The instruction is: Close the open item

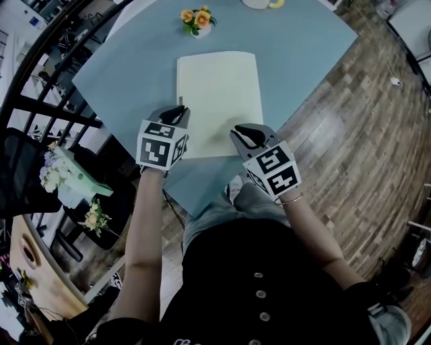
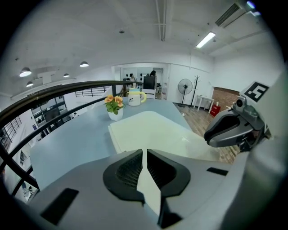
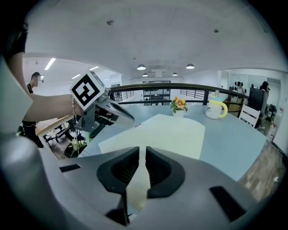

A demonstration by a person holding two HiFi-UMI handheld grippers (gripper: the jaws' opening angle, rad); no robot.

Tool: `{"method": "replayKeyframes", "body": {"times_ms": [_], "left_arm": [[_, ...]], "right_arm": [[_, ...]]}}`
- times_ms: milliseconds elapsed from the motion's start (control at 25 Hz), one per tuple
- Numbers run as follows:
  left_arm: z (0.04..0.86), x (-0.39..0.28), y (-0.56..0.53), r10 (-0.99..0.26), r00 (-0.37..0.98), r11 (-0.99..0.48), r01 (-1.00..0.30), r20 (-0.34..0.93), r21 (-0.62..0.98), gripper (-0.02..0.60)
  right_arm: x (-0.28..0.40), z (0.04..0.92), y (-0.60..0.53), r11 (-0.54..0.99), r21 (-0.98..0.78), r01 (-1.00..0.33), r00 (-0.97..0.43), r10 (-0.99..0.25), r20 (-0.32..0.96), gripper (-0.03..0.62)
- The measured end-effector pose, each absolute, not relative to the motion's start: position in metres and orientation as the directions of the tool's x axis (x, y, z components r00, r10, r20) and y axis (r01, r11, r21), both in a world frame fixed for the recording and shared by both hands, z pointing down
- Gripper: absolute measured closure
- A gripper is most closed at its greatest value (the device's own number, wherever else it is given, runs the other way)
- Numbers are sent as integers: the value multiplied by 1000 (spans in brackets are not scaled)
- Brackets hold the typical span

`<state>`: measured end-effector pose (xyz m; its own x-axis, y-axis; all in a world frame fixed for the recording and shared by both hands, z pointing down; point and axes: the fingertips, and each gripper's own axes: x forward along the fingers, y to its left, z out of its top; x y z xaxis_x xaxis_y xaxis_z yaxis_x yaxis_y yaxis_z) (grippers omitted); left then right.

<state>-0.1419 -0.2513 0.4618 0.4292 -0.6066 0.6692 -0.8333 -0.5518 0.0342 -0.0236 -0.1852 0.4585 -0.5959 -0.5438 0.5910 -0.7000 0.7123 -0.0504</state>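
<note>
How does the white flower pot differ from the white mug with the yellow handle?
The small white pot of orange flowers has no handle; the white mug has a yellow one. The pot stands just beyond the cream folder; the mug stands farther off. Both are white and stand upright on the blue-grey table.

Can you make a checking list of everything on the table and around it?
Surface: blue-grey table, flat.
Job's things: cream book, lying flat, looks shut.
Clutter: white pot of orange flowers; white mug with yellow handle.
Grippers: left gripper jaws nearly together, grip unclear; right gripper slightly open, gripping nothing; both at the book's near edge.
Cables: nothing seen on the table.
Surroundings: wooden floor, black railing.
</note>
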Motion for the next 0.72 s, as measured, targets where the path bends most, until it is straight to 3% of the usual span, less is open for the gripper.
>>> {"method": "replayKeyframes", "body": {"times_ms": [320, 720], "left_arm": [[420, -135, -237, -654, 458, -542, -839, 602, 48, 541], [368, -121, -219, -714, 507, -548, -834, 482, 66, 551]], "right_arm": [[-15, 411, -188, 677, -168, -716, -668, -595, 448, 546], [-5, 376, -190, 698, -120, -706, -682, -624, 381, 561]]}}
